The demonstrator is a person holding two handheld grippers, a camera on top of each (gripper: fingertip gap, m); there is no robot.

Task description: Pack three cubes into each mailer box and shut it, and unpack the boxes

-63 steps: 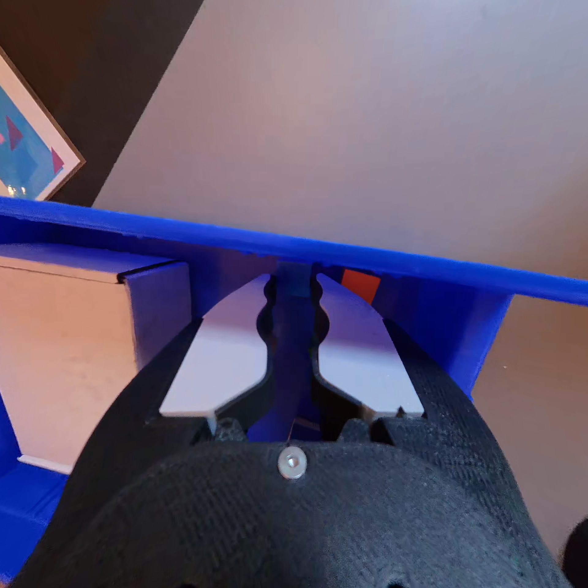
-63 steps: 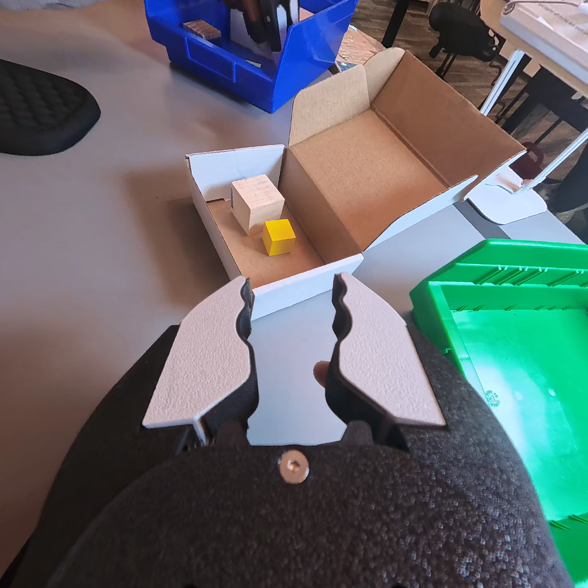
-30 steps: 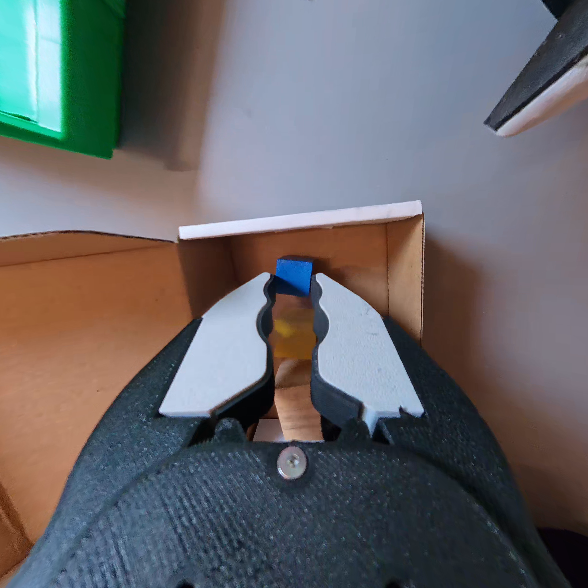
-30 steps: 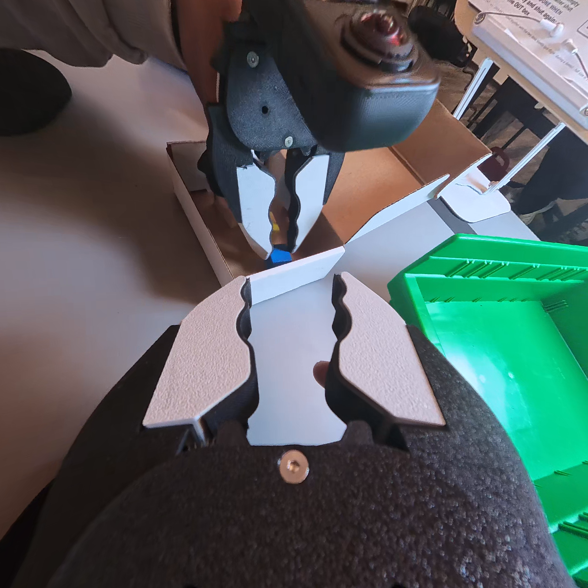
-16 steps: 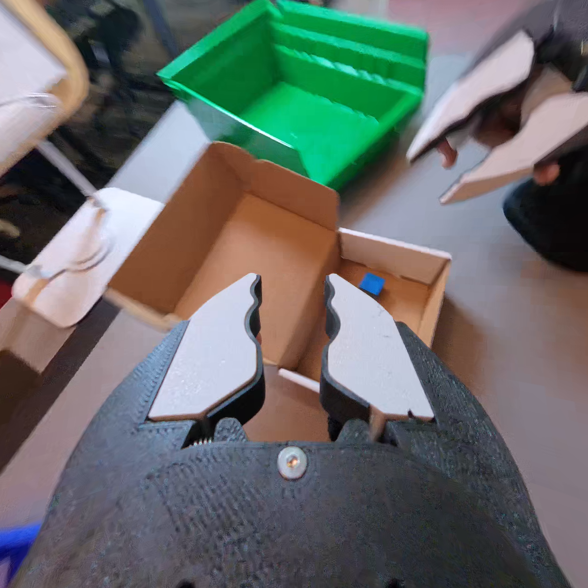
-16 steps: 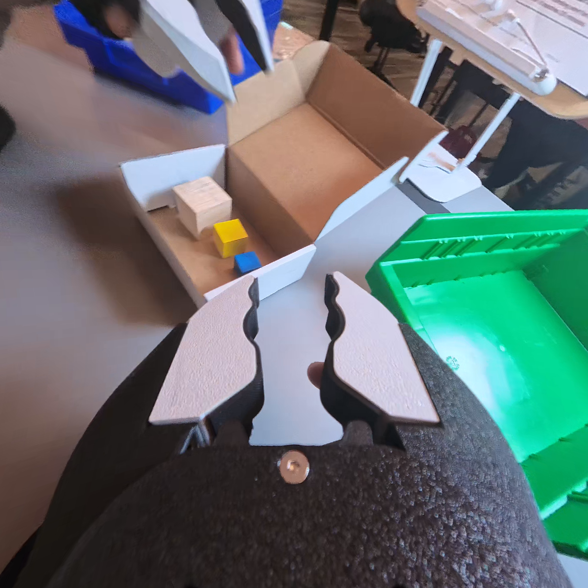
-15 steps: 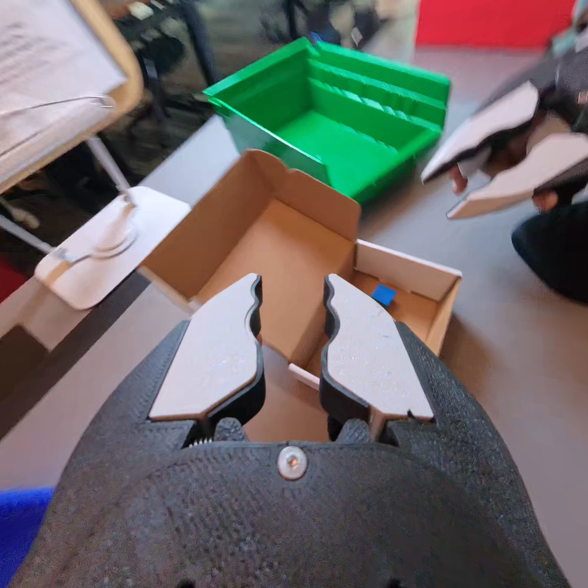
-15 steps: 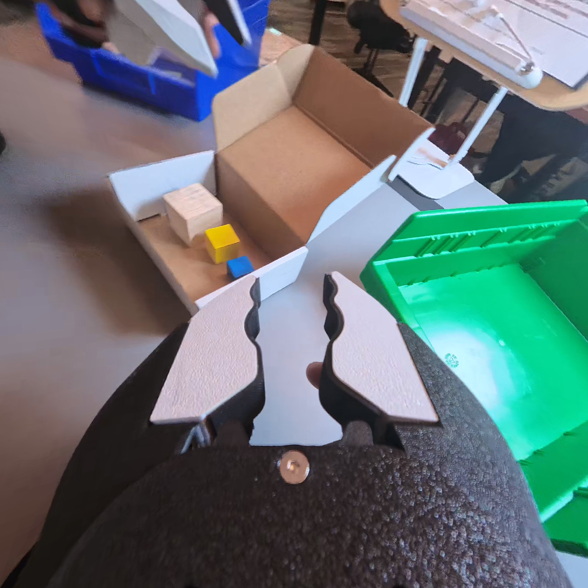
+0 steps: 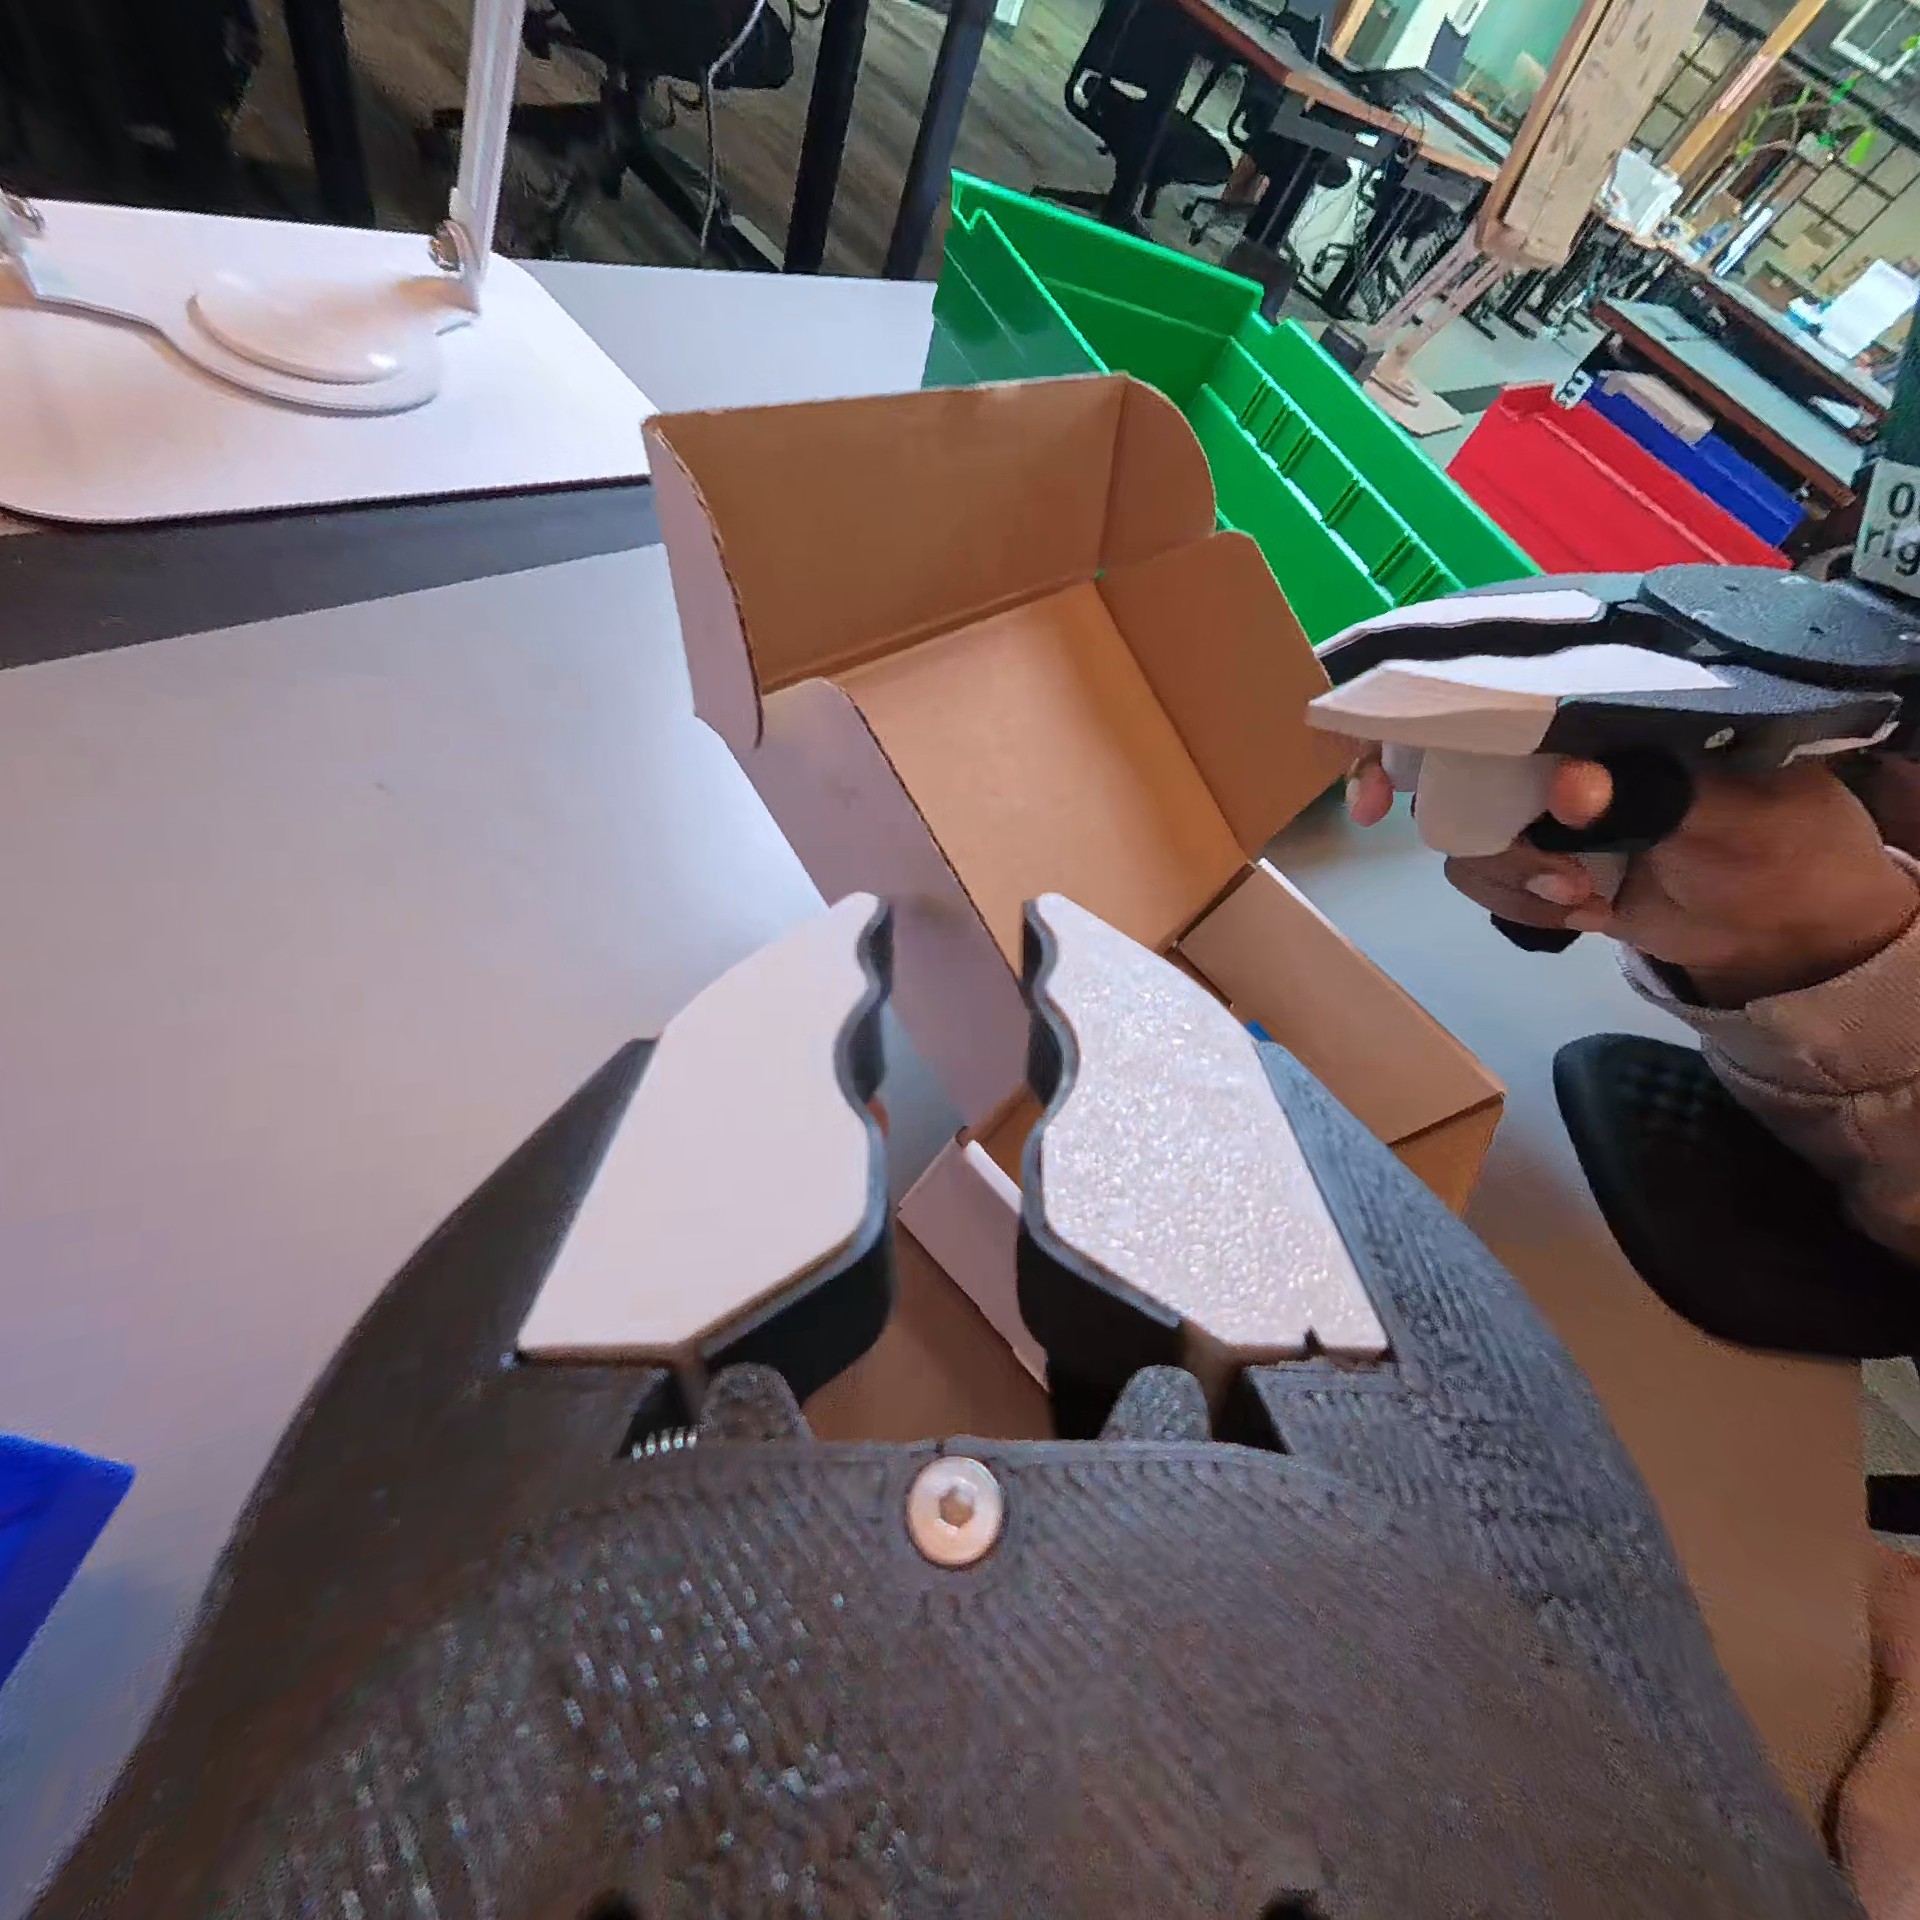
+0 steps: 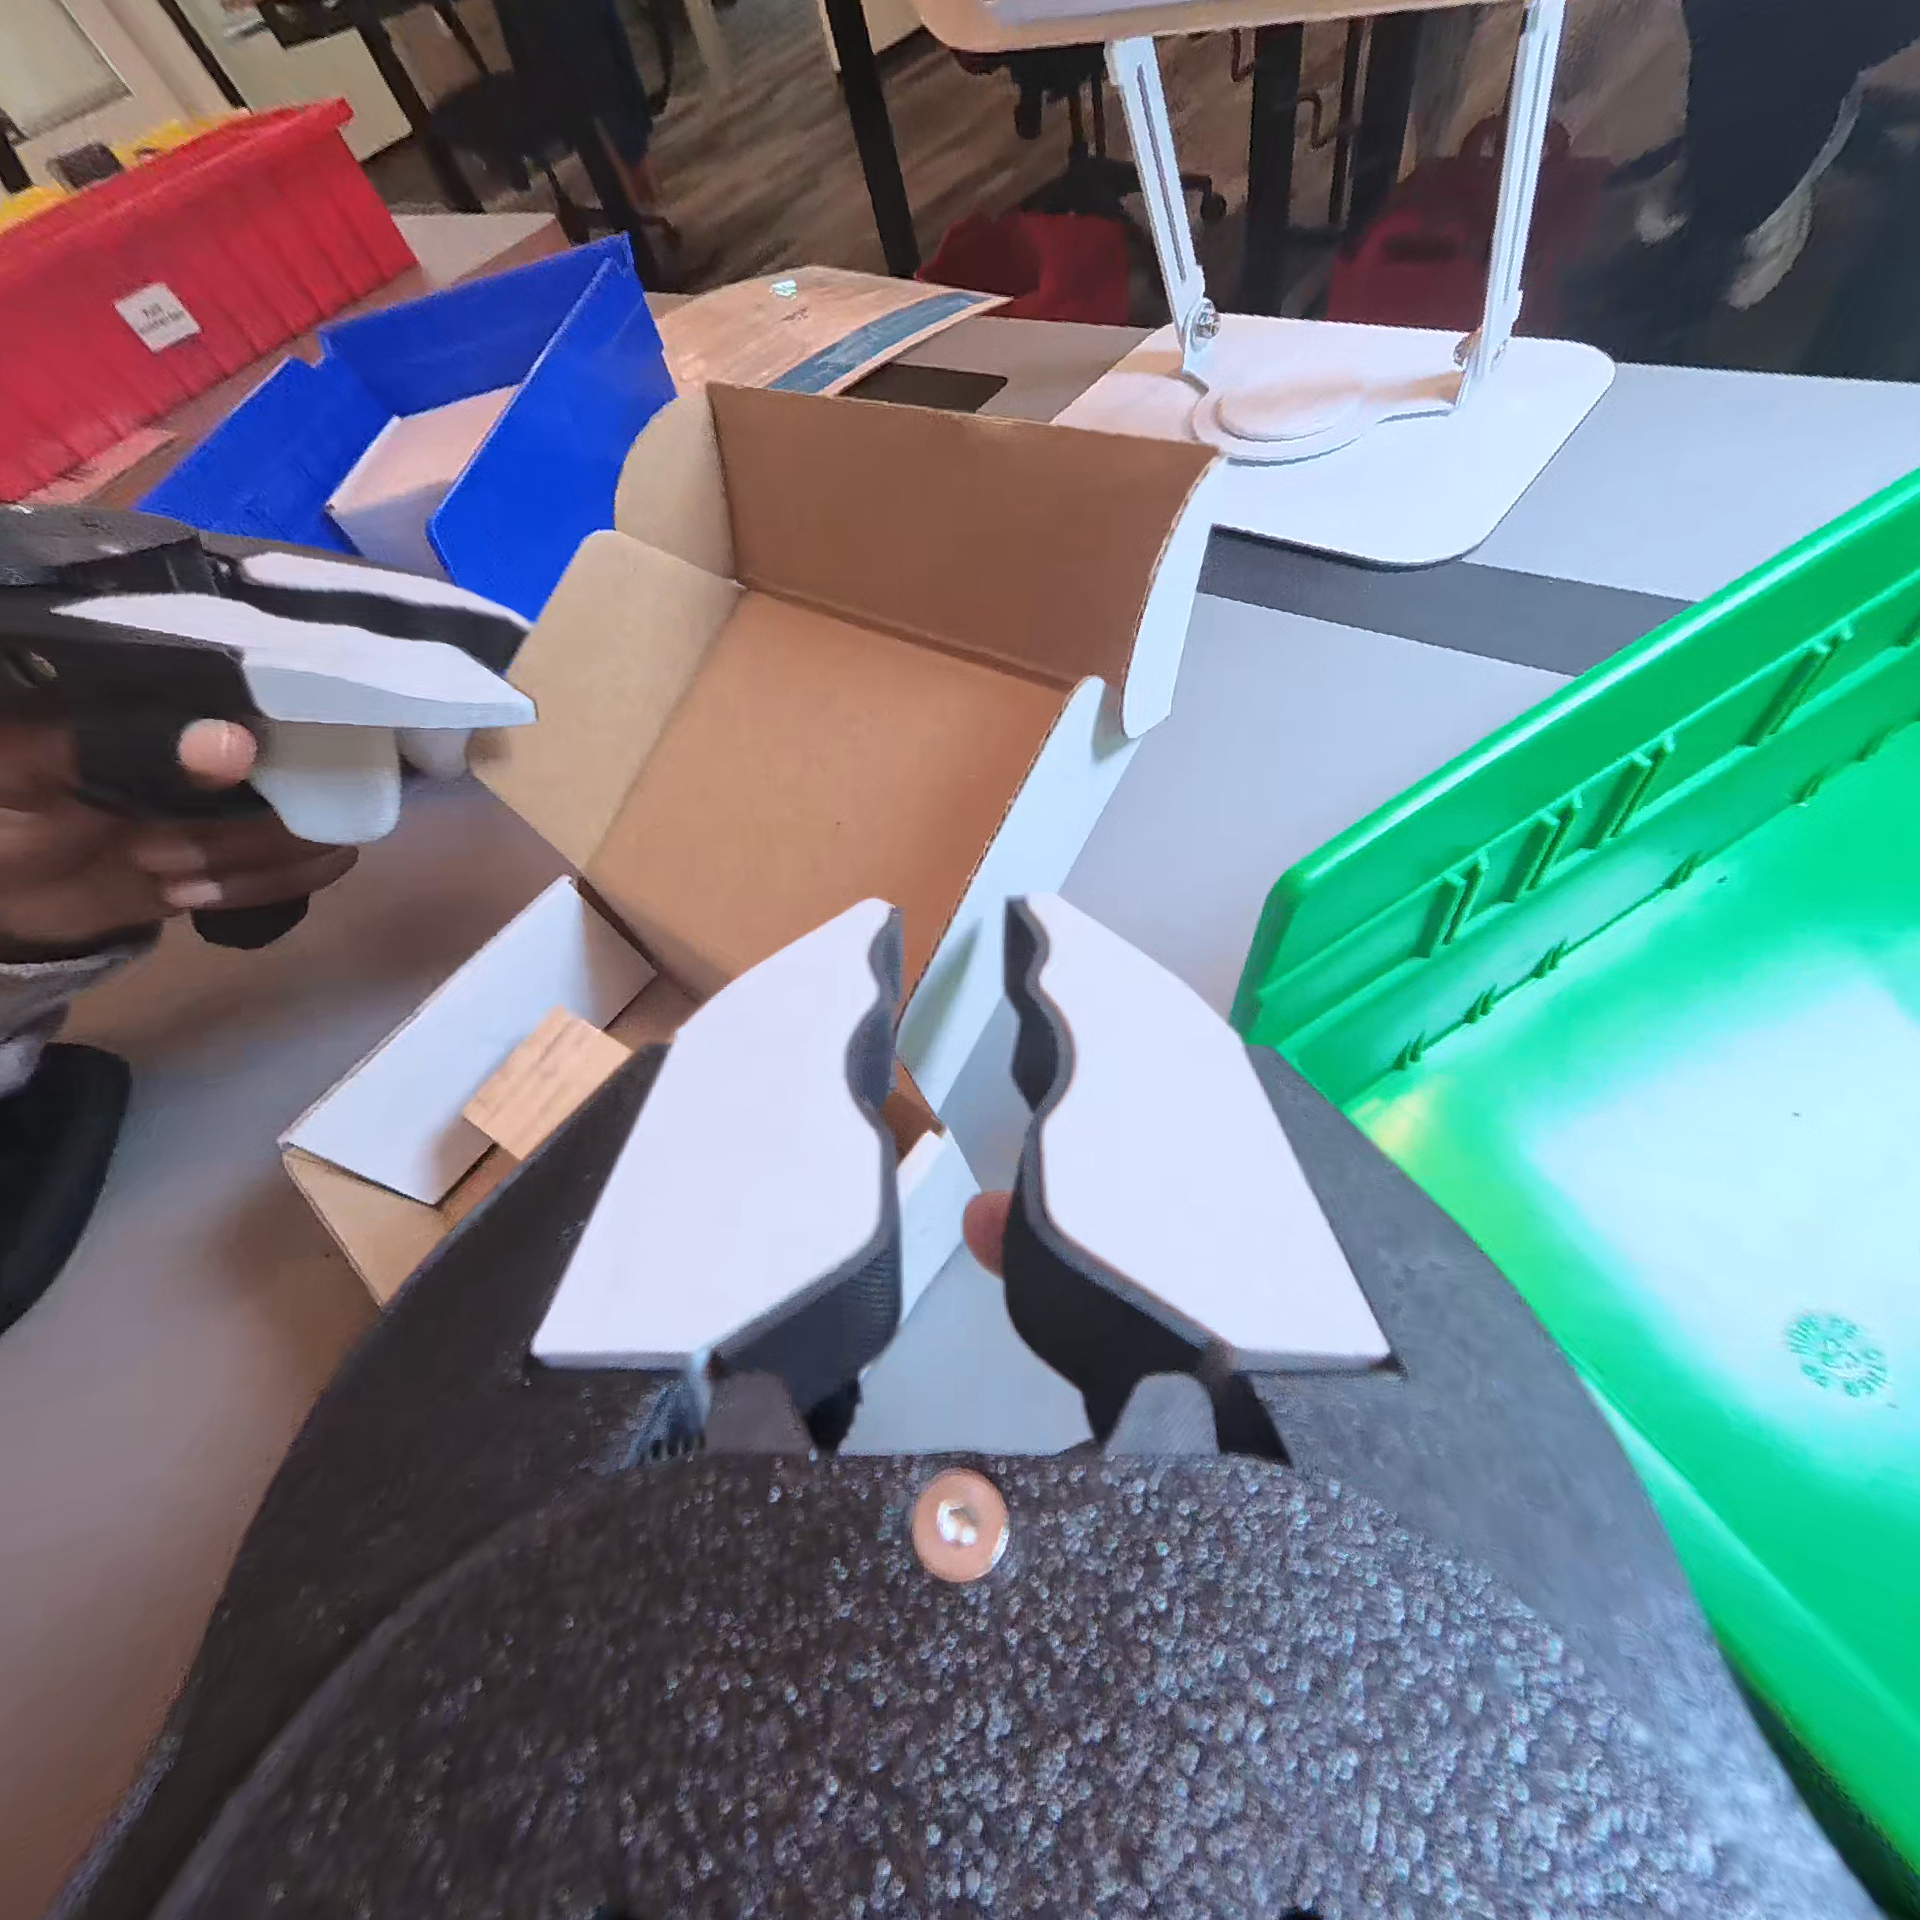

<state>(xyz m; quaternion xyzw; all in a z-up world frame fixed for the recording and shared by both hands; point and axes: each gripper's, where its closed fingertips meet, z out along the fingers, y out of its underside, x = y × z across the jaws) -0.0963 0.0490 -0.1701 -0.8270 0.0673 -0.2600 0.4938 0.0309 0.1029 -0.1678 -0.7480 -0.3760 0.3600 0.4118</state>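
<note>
The open cardboard mailer box [image 9: 1340,997] lies on the grey table with its lid [image 9: 935,540] raised. A sliver of the blue cube [image 9: 1254,1029] shows inside it. In the right wrist view the box [image 10: 831,748] holds a wooden cube [image 10: 540,1081]; other cubes are hidden behind my fingers. My left gripper [image 9: 956,914] is open, with the lid's white side flap [image 9: 935,935] showing in the gap. My right gripper [image 10: 951,914] is open, with the opposite flap [image 10: 997,914] in its gap. Each gripper shows in the other's view: the right [image 9: 1317,686] and the left [image 10: 520,670].
A green bin [image 10: 1662,1039] stands right of the box and shows behind it in the left wrist view [image 9: 1299,416]. A blue bin [image 10: 499,416] holding a white box sits at the back left. A white stand base [image 10: 1351,416] is behind the box. Red bins [image 9: 1590,499] are beyond the table. My hands' fingertips stand some 15 cm from each other.
My left gripper let go of the blue cube inside the box and pulled up and out. Both grippers now sit at opposite sides of the box by the lid's side flaps.
</note>
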